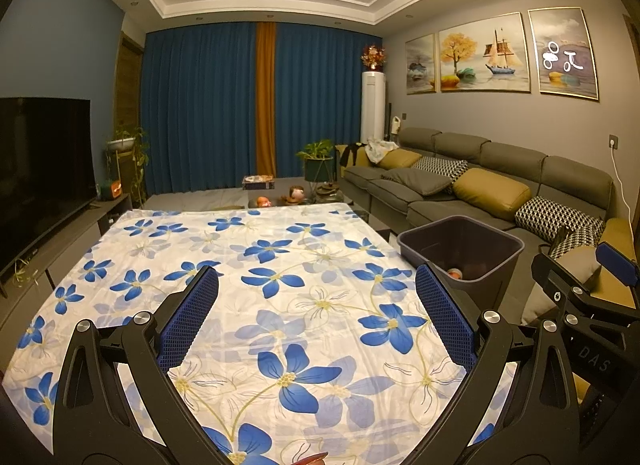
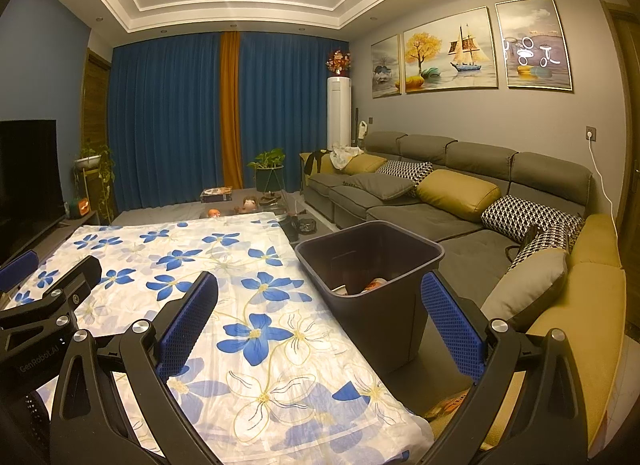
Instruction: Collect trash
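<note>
A dark grey trash bin (image 1: 460, 245) stands on the floor at the table's right side, between table and sofa; it also shows in the right wrist view (image 2: 372, 305). Orange and white trash (image 2: 370, 285) lies in its bottom, also glimpsed in the left wrist view (image 1: 455, 273). My left gripper (image 1: 316, 277) is open and empty above the flowered tablecloth (image 1: 240, 265). My right gripper (image 2: 320, 285) is open and empty, over the table's right edge near the bin. A small reddish item (image 1: 314, 457) peeks at the bottom edge, under the left gripper.
A grey sofa (image 2: 440, 201) with yellow and patterned cushions runs along the right. A TV (image 1: 40, 169) stands on a low cabinet at left. A low glass table with small objects (image 1: 280, 193) and potted plants (image 1: 318, 161) sit beyond the table.
</note>
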Tool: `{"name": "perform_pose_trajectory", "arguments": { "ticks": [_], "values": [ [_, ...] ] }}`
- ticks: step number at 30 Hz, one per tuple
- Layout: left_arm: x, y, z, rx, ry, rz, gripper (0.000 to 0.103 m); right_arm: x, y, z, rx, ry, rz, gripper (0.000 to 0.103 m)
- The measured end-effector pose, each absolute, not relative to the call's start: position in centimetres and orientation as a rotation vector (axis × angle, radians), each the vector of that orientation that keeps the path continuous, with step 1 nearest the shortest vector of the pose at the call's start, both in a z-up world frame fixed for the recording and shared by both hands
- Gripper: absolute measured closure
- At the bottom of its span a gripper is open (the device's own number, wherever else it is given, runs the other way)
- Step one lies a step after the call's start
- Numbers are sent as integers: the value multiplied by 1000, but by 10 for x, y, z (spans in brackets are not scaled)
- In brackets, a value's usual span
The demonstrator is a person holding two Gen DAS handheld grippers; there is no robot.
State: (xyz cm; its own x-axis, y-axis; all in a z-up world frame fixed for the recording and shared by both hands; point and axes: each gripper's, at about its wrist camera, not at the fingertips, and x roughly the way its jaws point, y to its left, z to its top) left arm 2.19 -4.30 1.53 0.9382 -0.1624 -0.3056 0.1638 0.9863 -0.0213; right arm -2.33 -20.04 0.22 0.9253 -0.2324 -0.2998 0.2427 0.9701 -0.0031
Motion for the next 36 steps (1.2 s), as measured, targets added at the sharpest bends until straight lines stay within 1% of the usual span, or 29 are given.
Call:
{"name": "perform_pose_trajectory", "arguments": {
  "ticks": [36],
  "values": [
    [18, -46, 18, 15, 305, -169, 6, -25, -202, 6, 38, 305, -242, 5]
  ]
}}
